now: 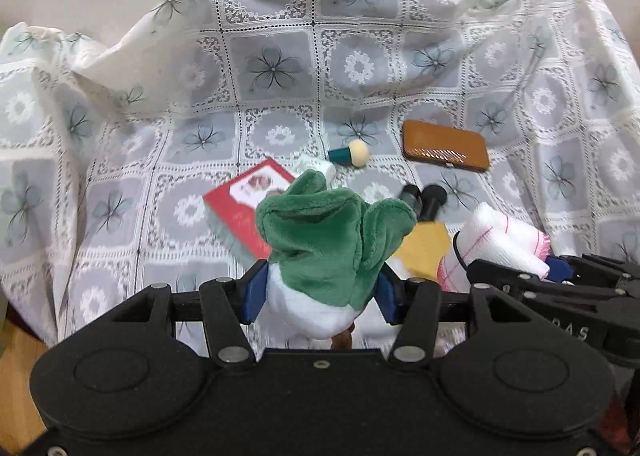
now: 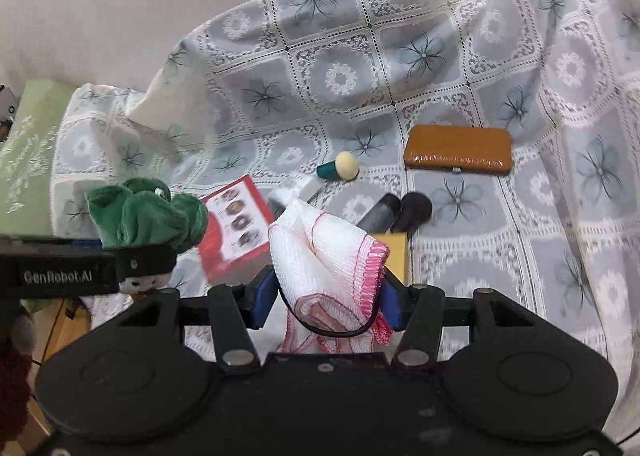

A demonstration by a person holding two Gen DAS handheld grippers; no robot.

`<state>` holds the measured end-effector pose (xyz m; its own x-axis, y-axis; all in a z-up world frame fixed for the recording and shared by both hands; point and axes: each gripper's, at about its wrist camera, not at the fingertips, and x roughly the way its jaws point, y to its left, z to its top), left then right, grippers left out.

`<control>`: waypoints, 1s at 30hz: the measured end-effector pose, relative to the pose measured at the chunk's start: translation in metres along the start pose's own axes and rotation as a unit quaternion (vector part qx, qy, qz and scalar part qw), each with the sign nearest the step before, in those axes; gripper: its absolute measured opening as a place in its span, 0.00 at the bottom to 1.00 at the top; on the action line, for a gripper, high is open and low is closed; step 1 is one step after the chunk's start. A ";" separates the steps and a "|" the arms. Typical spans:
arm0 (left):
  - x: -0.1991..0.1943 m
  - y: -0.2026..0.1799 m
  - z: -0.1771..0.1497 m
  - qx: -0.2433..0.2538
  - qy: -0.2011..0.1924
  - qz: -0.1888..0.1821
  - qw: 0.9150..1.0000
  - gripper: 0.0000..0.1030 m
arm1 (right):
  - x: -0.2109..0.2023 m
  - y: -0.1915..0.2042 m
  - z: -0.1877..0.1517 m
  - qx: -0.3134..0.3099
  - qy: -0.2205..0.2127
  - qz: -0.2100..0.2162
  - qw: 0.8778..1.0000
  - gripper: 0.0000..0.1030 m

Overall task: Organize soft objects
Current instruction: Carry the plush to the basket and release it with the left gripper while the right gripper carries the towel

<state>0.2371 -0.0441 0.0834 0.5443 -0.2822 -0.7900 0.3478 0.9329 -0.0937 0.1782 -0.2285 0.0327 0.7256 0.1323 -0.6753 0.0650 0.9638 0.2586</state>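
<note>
My left gripper (image 1: 320, 292) is shut on a green and white plush toy (image 1: 328, 240), whose green top sticks up between the blue pads. In the right wrist view the same plush toy (image 2: 144, 215) shows at the left, gripped by that gripper. My right gripper (image 2: 326, 296) is shut on a folded white cloth with a pink edge (image 2: 328, 260), held by a black band. That cloth (image 1: 500, 240) also appears at the right of the left wrist view. Both are lifted above the covered seat.
On the lace flower-patterned cover (image 1: 280, 67) lie a red box (image 1: 244, 211), a brown case (image 1: 446, 145), a teal sponge applicator (image 1: 352, 153), two black cylinders (image 1: 424, 199), a yellow box (image 1: 424, 244) and a small white item (image 1: 320, 167). A green cushion (image 2: 28, 151) sits at the left.
</note>
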 end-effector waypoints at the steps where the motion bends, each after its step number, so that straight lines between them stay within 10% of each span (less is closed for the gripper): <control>1: -0.006 -0.001 -0.007 0.002 -0.003 -0.001 1.000 0.51 | -0.006 0.000 -0.005 0.005 -0.001 0.002 1.000 0.51; 30: -0.040 -0.055 -0.208 -0.018 0.081 -0.013 0.996 0.51 | -0.127 -0.001 -0.162 0.072 -0.024 -0.057 0.995 0.51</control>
<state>0.0375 -0.0374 -0.0061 0.4047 -0.2691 -0.8740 0.3301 0.9343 -0.1348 -0.0250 -0.2092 0.0069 0.7399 0.0083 -0.6727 0.2441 0.9285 0.2799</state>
